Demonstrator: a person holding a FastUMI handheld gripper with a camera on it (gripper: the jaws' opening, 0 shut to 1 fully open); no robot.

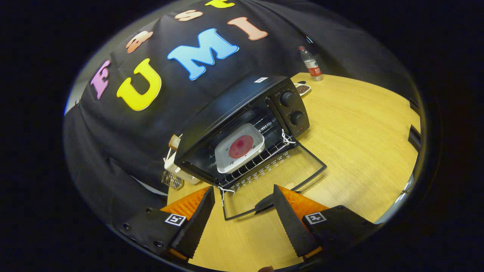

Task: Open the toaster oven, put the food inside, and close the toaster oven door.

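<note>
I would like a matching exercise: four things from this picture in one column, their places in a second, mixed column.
1. plate
2. bottle
3. door
4. gripper

A. folded down flat on the table
B. on the oven rack
C. open, by the door handle
D. on the table behind the oven

Pairs: 1-B, 2-D, 3-A, 4-C

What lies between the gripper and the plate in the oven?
In the gripper view, the lowered glass door lies flat between the open gripper and the plate on the rack.
</note>
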